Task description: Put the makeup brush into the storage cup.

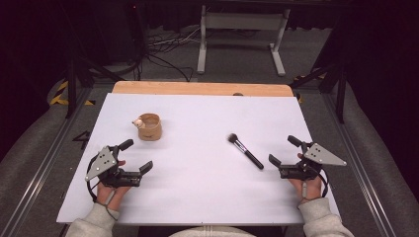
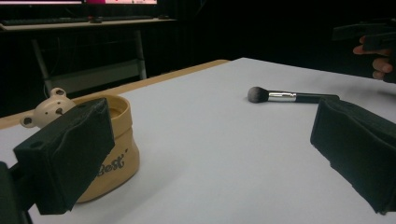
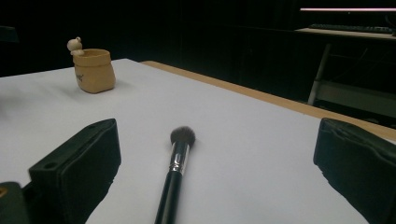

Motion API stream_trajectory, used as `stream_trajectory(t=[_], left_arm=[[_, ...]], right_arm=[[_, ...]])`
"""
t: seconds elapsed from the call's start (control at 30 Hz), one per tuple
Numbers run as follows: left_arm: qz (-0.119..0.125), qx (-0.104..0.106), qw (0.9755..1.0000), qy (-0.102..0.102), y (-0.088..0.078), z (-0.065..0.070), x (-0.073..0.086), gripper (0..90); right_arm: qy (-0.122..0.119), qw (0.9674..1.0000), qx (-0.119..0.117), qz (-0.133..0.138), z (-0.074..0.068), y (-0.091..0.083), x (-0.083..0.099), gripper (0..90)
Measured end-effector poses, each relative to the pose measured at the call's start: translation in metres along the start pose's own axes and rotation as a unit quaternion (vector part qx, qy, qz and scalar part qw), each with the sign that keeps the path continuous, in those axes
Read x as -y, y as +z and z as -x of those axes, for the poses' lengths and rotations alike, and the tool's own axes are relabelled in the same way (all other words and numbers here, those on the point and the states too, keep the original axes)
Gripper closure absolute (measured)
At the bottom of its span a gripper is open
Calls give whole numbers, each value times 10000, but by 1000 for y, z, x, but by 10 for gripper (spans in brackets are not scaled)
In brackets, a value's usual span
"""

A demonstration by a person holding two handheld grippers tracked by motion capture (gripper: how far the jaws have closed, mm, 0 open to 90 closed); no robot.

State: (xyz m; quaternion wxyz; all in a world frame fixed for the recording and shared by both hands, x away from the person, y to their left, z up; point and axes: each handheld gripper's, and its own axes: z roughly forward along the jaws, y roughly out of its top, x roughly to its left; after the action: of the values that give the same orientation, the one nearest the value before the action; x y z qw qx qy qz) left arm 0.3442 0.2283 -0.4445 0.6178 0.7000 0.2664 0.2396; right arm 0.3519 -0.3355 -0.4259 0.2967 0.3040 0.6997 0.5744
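A black makeup brush point(image 1: 245, 151) point(image 2: 289, 96) point(image 3: 176, 178) with a dark tuft and silver ferrule lies flat on the white tabletop point(image 1: 202, 123), right of centre. A tan cup point(image 1: 149, 127) point(image 2: 112, 149) point(image 3: 95, 70) with a small bear head on its rim stands upright at the left. My left gripper point(image 1: 136, 156) point(image 2: 205, 158) rests low near the front left, open, jaws wide apart, just in front of the cup. My right gripper point(image 1: 285, 150) point(image 3: 215, 172) is open too, resting by the brush's handle end, with the brush lying between its jaws.
A bare wooden strip point(image 1: 202, 89) runs along the table's far edge. Beyond it stand a white desk frame point(image 1: 241, 37) and loose cables point(image 1: 163, 49) on the floor. Metal rails flank the table on both sides.
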Motion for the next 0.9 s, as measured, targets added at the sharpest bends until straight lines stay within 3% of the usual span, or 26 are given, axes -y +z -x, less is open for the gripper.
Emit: stream_trajectory(t=[0.2, 0.53, 0.9], left_arm=[[-38, 147, 9998, -113, -1, -4, 2, 1], [-49, 217, 9986, -475, -2, -9, 4, 1], [-62, 172, 9986, -505, -3, -10, 5, 1]], right_arm=[[-28, 10000, -28, 77, 0, 0, -1, 11], [-93, 9999, -23, 87, -2, 0, -1, 8], [-209, 9997, -91, 99, -4, 3, -7, 6]])
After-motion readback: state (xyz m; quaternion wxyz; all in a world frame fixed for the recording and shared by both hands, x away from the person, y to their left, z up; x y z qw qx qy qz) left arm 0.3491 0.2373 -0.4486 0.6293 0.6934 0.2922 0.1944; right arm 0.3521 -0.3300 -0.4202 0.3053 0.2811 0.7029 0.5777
